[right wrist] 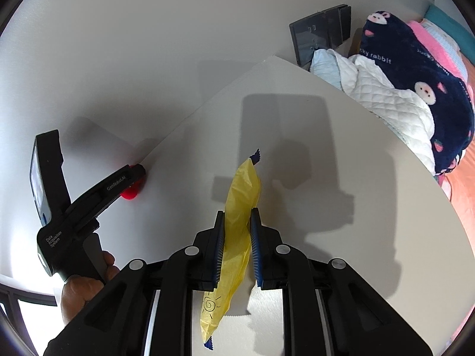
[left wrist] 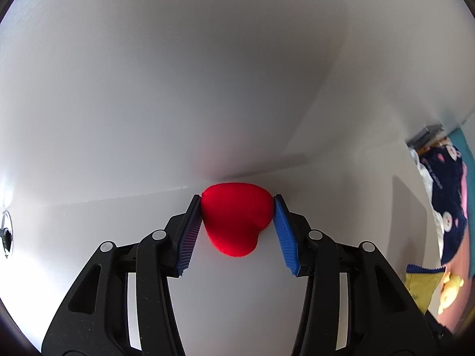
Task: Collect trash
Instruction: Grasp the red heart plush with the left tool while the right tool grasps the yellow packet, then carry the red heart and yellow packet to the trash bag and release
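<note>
A soft red lump (left wrist: pixel 234 222) lies on the white tabletop (left wrist: pixel 237 296) right against the wall. My left gripper (left wrist: pixel 236 200) has its blue pads (left wrist: pixel 190 231) touching both sides of the lump, so it is shut on it. In the right wrist view the same gripper (right wrist: pixel 139 175) reaches in from the left, held by a person's hand (right wrist: pixel 86 290), with only a bit of the red lump (right wrist: pixel 129 195) showing under it. My right gripper (right wrist: pixel 236 215) is shut on a yellow snack wrapper (right wrist: pixel 242 190), which hangs lengthwise between the pads above the table.
The white wall (left wrist: pixel 207 74) rises directly behind the red lump. The table's right edge (right wrist: pixel 386 136) borders a bed with a navy rabbit-print blanket (right wrist: pixel 415 68) and a white quilt (right wrist: pixel 386 98). A dark flat panel (right wrist: pixel 320 32) leans at the far corner.
</note>
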`<state>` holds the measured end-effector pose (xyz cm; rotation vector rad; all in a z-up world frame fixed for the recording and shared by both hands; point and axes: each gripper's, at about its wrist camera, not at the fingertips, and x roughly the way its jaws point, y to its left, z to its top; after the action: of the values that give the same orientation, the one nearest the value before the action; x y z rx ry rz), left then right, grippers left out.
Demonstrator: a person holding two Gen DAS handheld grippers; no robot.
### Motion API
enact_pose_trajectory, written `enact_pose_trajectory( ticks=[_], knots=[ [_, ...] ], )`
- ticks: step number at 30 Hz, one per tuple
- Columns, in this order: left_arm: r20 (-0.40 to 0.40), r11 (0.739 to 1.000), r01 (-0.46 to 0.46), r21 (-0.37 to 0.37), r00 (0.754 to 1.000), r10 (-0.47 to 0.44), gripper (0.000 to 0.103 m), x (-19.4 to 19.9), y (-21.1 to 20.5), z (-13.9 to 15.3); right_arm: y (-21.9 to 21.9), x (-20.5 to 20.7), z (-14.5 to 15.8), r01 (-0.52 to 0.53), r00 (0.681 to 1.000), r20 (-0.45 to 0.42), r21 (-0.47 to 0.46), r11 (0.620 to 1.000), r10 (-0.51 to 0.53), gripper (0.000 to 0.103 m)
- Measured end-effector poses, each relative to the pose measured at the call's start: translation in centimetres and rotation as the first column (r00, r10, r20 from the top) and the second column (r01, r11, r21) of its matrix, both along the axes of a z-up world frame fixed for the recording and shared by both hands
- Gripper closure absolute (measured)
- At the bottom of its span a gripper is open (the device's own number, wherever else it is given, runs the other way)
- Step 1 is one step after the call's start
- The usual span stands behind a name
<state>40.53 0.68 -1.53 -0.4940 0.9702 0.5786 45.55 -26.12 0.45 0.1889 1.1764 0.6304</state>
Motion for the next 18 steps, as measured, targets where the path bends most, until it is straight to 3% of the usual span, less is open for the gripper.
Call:
enact_pose_trajectory(
  ticks=[12, 18],
  knots=[
    [0.038, 0.990, 0.140, 0.012, 0.989, -0.141, 0.056, -4.7, -3.8, 3.3, -4.7, -2.2, 1.0, 0.052, 0.998, 0.032, 0.020, 0.998, -0.052, 0.085],
    [0.055, 0.972, 0.233, 0.032, 0.971, -0.234, 0.056, -6.3, -8.7, 5.0, -9.2, -5.0, 1.0, 0.093, 0.995, 0.042, 0.027, 0.995, -0.094, 0.085]
  ],
)
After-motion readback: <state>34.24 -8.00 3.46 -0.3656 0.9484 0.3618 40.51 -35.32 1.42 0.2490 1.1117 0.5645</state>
